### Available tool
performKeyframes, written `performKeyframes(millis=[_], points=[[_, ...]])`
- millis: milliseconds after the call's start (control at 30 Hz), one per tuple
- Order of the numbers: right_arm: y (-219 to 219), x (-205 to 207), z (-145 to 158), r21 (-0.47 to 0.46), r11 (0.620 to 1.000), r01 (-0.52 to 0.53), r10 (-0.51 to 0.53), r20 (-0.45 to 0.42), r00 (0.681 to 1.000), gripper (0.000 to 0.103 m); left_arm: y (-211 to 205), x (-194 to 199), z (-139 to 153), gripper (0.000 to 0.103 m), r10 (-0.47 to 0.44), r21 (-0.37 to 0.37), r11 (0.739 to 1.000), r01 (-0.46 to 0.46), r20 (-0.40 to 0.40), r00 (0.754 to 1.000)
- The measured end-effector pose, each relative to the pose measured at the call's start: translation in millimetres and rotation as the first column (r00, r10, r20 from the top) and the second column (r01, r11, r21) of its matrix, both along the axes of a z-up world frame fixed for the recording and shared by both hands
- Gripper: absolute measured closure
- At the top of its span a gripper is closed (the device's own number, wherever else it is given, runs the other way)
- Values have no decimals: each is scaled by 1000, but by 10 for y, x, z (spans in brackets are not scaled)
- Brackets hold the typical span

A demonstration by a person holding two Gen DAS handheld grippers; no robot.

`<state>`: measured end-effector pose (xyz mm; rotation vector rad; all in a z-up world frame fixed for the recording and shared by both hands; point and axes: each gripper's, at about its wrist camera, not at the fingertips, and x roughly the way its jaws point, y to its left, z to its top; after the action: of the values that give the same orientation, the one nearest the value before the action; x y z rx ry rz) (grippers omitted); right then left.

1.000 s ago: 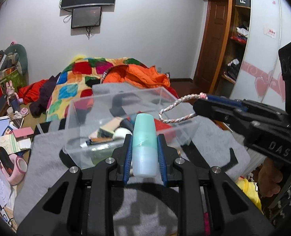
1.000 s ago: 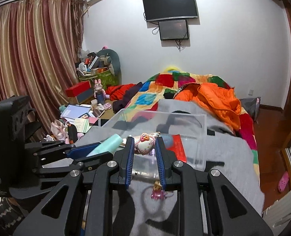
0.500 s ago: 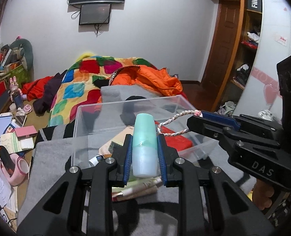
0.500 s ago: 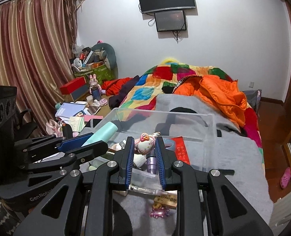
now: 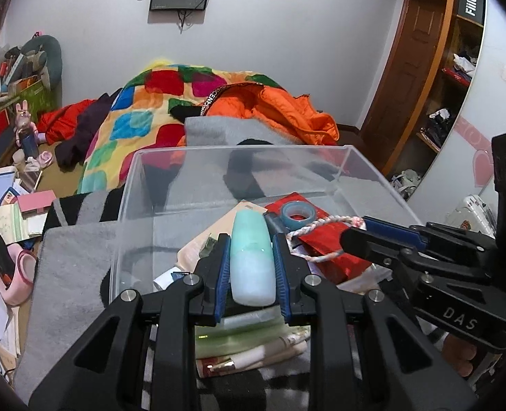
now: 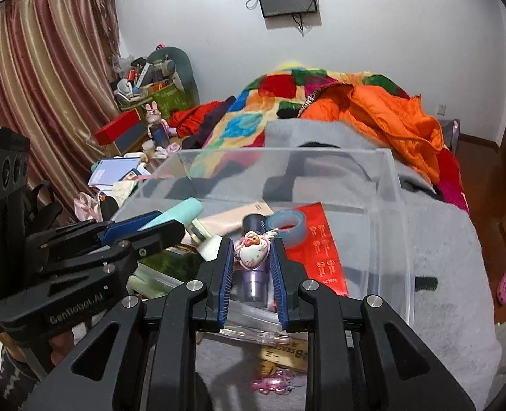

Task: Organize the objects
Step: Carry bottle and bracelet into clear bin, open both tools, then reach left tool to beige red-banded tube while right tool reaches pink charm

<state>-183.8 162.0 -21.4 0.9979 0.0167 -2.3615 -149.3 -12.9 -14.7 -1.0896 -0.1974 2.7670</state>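
Your left gripper [image 5: 252, 267] clamps a mint-green bottle [image 5: 252, 257] over the clear bin's [image 5: 239, 152] near edge; your right gripper [image 6: 252, 263] pinches a Hello Kitty charm [image 6: 251, 253] above the bin's contents.

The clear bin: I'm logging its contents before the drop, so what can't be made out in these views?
- Left wrist: the mint bottle and left gripper hide the items beneath.
- Right wrist: the cat charm covers most of a purple container.
- The red packet print is too small to read.
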Motion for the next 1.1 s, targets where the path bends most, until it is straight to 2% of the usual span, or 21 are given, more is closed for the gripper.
performKeyframes(millis=[267, 467, 633, 733, 900, 1033, 1100], points=[[36, -35, -50, 66, 997, 31, -30, -6, 1000, 83, 22, -11, -25, 80, -12, 7, 1000, 11, 15, 1000], [73, 17, -3, 104, 993, 58, -55, -30, 998, 70, 19, 87, 48, 80, -13, -3, 1000, 13, -4, 1000], [136, 114, 69, 103, 992, 75, -70, -50, 996, 70, 1, 236, 161, 80, -19, -8, 1000, 19, -30, 999], [197, 209, 136, 92, 993, 78, -72, -67, 995, 69, -17, 367, 223, 73, -19, -23, 1000, 18, -48, 999], [342, 367, 219, 67, 994, 86, -80, -85, 993, 64, -64, 558, 237, 72, -19, -33, 999, 18, -48, 999], [411, 475, 206, 64, 994, 85, -80, -83, 993, 62, -95, 694, 170, 57, -10, -45, 999, 8, -39, 999], [423, 535, 164, 72, 994, 82, -76, -77, 994, 62, -92, 753, 124, 54, -11, -50, 999, 9, -31, 999]])
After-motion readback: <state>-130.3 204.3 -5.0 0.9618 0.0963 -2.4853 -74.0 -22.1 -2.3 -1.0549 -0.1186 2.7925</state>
